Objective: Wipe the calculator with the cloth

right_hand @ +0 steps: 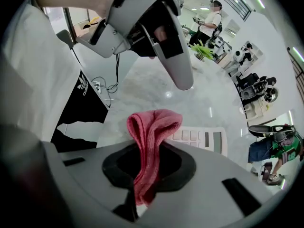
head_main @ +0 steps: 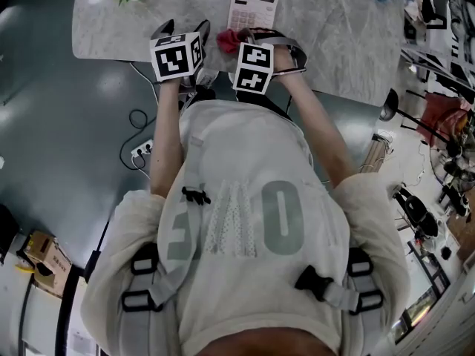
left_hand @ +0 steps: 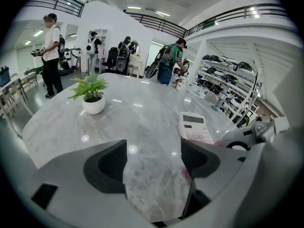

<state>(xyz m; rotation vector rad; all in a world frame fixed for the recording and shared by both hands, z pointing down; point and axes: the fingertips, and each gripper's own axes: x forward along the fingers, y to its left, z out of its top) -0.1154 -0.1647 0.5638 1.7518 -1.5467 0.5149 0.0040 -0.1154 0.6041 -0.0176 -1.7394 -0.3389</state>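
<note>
**Left gripper** (left_hand: 153,161): The jaws are spread apart with nothing between them. Only the bare grey marble table (head_main: 334,21) shows through the gap. In the head view this gripper is over the near edge of the table, to the left of the right gripper and close beside it.

**Right gripper** (right_hand: 149,161): The jaws are pressed together on a pink-red cloth (right_hand: 153,127). A folded loop of the cloth rises out of the black pads (right_hand: 183,167), and the rest runs down between them.

**Calculator** (head_main: 252,7): This white desktop unit lies flat on the table, display end away from the person. It is beyond both grippers and slightly to the right of the left gripper. The cloth is just beside the calculator's near edge. Whether the two are touching cannot be determined from any view.

**Other items:**
- A small potted plant (left_hand: 91,95) in a white pot stands upright on the table. It is well apart from the calculator, on the person's left.
- A power strip (head_main: 145,149) with cables lies on the dark floor below the table edge.
</note>
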